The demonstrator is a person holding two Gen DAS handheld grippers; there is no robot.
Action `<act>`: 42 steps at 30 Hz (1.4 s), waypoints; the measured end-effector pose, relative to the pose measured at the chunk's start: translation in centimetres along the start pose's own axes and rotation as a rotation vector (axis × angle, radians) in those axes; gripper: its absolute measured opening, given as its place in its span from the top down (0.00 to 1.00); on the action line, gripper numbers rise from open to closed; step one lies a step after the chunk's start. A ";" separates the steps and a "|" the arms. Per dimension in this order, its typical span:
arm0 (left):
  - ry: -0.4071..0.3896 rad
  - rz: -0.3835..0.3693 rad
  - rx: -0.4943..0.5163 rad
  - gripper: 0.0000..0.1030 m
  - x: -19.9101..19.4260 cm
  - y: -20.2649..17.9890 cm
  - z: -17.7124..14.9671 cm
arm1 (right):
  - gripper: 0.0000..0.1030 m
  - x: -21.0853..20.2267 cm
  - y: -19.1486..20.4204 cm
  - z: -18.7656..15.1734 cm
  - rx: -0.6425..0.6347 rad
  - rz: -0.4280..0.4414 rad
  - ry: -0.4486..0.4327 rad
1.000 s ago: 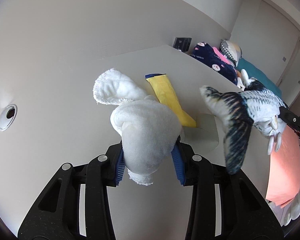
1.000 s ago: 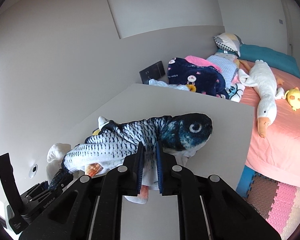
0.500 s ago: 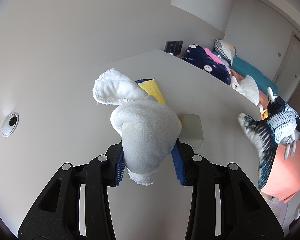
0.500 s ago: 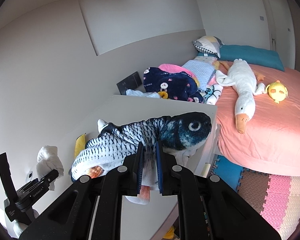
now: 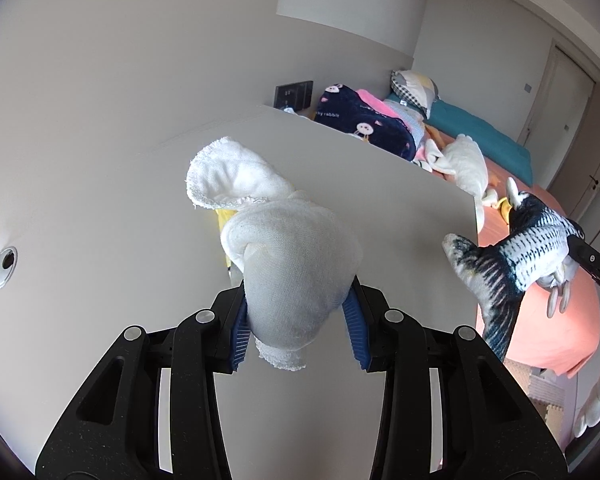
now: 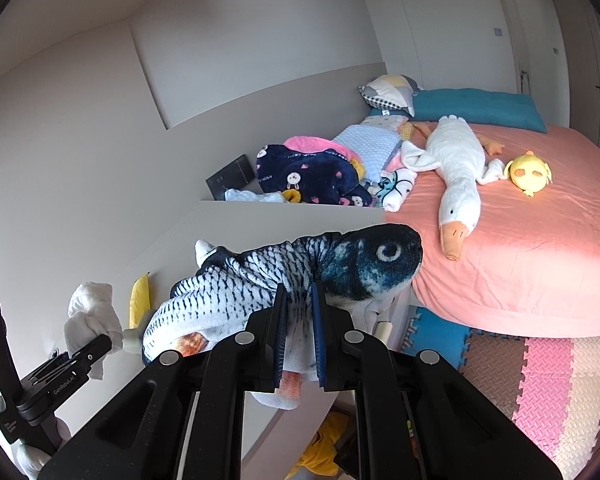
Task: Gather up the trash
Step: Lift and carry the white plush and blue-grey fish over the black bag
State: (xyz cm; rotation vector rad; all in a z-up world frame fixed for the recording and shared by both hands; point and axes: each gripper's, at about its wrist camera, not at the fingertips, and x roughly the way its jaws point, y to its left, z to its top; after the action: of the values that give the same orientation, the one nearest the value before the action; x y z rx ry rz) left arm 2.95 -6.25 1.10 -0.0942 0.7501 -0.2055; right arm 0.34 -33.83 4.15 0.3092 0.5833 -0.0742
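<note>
My left gripper (image 5: 296,332) is shut on a crumpled white cloth (image 5: 288,256), held above the white tabletop (image 5: 380,184); the cloth bulges out ahead of the blue pads. It also shows at the left of the right wrist view, as the white cloth (image 6: 94,316) in the left gripper (image 6: 100,346). My right gripper (image 6: 299,336) is shut on the belly of a plush fish (image 6: 292,276), blue-black head to the right, off the table's right edge. The plush fish (image 5: 516,256) hangs tail-down at the right of the left wrist view. A yellow wrapper (image 6: 140,300) lies on the table, mostly hidden behind the cloth.
A bed with a salmon-pink sheet (image 6: 540,248) stands to the right, carrying a white goose plush (image 6: 456,172), a yellow chick toy (image 6: 530,172) and folded blankets (image 6: 312,172). Foam floor mats (image 6: 540,380) lie below. A cable hole (image 5: 4,266) sits in the table at left.
Both grippers have moved right with their loads. The fish has gone from over the table to past its right edge, toward the bed. The cloth now covers most of the yellow wrapper.
</note>
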 end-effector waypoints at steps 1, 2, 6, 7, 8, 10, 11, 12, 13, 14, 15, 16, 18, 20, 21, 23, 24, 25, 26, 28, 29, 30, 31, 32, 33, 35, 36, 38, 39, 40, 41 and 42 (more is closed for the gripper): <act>0.003 -0.004 0.002 0.61 0.1 -0.4 -0.1 | 0.87 -0.2 -0.3 -0.1 0.002 -0.003 -0.001; 0.006 -0.009 0.004 0.61 0.1 -0.8 -0.1 | 0.87 -0.4 -0.6 -0.2 0.004 -0.007 -0.002; 0.020 -0.029 0.020 0.61 0.5 -2.7 -0.4 | 0.87 -1.1 -1.8 -0.3 0.014 -0.022 -0.009; 0.023 -0.034 0.027 0.61 0.7 -3.2 -0.4 | 0.87 -1.3 -2.1 -0.4 0.016 -0.025 -0.012; 0.025 -0.037 0.034 0.61 0.9 -3.8 -0.3 | 0.87 -1.5 -2.5 -0.4 0.020 -0.029 -0.014; 0.029 -0.049 0.049 0.61 1.1 -4.9 -0.3 | 0.87 -1.9 -3.2 -0.4 0.028 -0.036 -0.017; 0.031 -0.055 0.058 0.61 1.2 -5.5 -0.3 | 0.87 -2.1 -3.6 -0.4 0.033 -0.040 -0.019; 0.032 -0.060 0.067 0.61 1.2 -6.1 -0.2 | 0.87 -2.3 -4.0 -0.5 0.037 -0.045 -0.021; 0.033 -0.064 0.075 0.61 1.4 -6.6 -0.2 | 0.87 -2.5 -4.4 -0.6 0.043 -0.050 -0.023; 0.034 -0.069 0.083 0.61 1.5 -7.1 -0.2 | 0.87 -2.7 -4.9 -0.7 0.049 -0.056 -0.023; 0.036 -0.076 0.089 0.61 1.6 -7.5 -0.1 | 0.87 -2.9 -5.3 -0.7 0.055 -0.059 -0.022; 0.037 -0.082 0.095 0.61 1.7 -8.0 -0.1 | 0.87 -3.0 -5.7 -0.8 0.062 -0.063 -0.019; 0.041 -0.093 0.110 0.61 1.9 -9.0 -0.1 | 0.87 -3.2 -6.5 -0.9 0.074 -0.072 -0.019; 0.044 -0.105 0.124 0.61 2.0 -9.9 -0.2 | 0.87 -3.6 -7.3 -1.0 0.083 -0.081 -0.020; 0.046 -0.111 0.131 0.61 2.1 -10.4 -0.2 | 0.87 -3.7 -7.7 -1.0 0.086 -0.085 -0.021; 0.051 -0.123 0.145 0.61 2.2 -11.2 -0.3 | 0.87 -4.0 -8.4 -1.1 0.094 -0.096 -0.023; 0.052 -0.128 0.152 0.61 2.2 -11.7 -0.4 | 0.87 -4.2 -8.7 -1.1 0.098 -0.101 -0.024; 0.054 -0.133 0.160 0.61 2.3 -12.1 -0.4 | 0.87 -4.3 -9.0 -1.2 0.102 -0.107 -0.025; 0.056 -0.139 0.167 0.61 2.3 -12.6 -0.5 | 0.87 -4.4 -9.4 -1.2 0.107 -0.111 -0.025; 0.059 -0.150 0.182 0.60 2.3 -13.5 -0.6 | 0.87 -4.6 -10.0 -1.3 0.117 -0.121 -0.027; 0.060 -0.155 0.190 0.60 2.3 -13.8 -0.7 | 0.87 -4.7 -10.4 -1.3 0.121 -0.127 -0.027; 0.061 -0.160 0.198 0.60 2.3 -14.3 -0.8 | 0.87 -4.8 -10.7 -1.4 0.126 -0.132 -0.028; 0.063 -0.166 0.207 0.60 2.4 -14.7 -0.9 | 0.87 -4.9 -11.0 -1.4 0.132 -0.136 -0.028; 0.066 -0.172 0.217 0.60 2.4 -15.1 -0.9 | 0.87 -4.9 -11.4 -1.5 0.138 -0.142 -0.029; 0.068 -0.176 0.228 0.60 2.4 -15.6 -1.1 | 0.87 -5.0 -11.7 -1.5 0.143 -0.147 -0.028; 0.071 -0.180 0.254 0.60 2.5 -16.5 -1.4 | 0.87 -5.2 -12.3 -1.7 0.152 -0.156 -0.027; 0.072 -0.181 0.266 0.60 2.5 -16.9 -1.7 | 0.87 -5.2 -12.6 -1.8 0.156 -0.161 -0.026; 0.079 -0.192 0.278 0.60 2.6 -17.6 -1.9 | 0.87 -5.2 -13.1 -1.9 0.163 -0.170 -0.024; 0.082 -0.197 0.283 0.60 2.6 -18.0 -2.1 | 0.87 -5.3 -13.3 -1.9 0.166 -0.174 -0.024; 0.084 -0.201 0.289 0.60 2.6 -18.3 -2.2 | 0.87 -5.3 -13.5 -2.0 0.169 -0.179 -0.025; 0.086 -0.206 0.295 0.60 2.6 -18.6 -2.3 | 0.87 -5.5 -13.8 -2.0 0.173 -0.183 -0.026; 0.087 -0.211 0.302 0.60 2.6 -18.9 -2.4 | 0.87 -5.5 -14.0 -2.0 0.176 -0.187 -0.027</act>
State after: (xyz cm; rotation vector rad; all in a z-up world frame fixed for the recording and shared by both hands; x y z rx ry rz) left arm 0.33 -25.27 0.63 0.1235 0.7883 -0.5239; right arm -7.54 -46.62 1.89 0.4232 0.5788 -0.3107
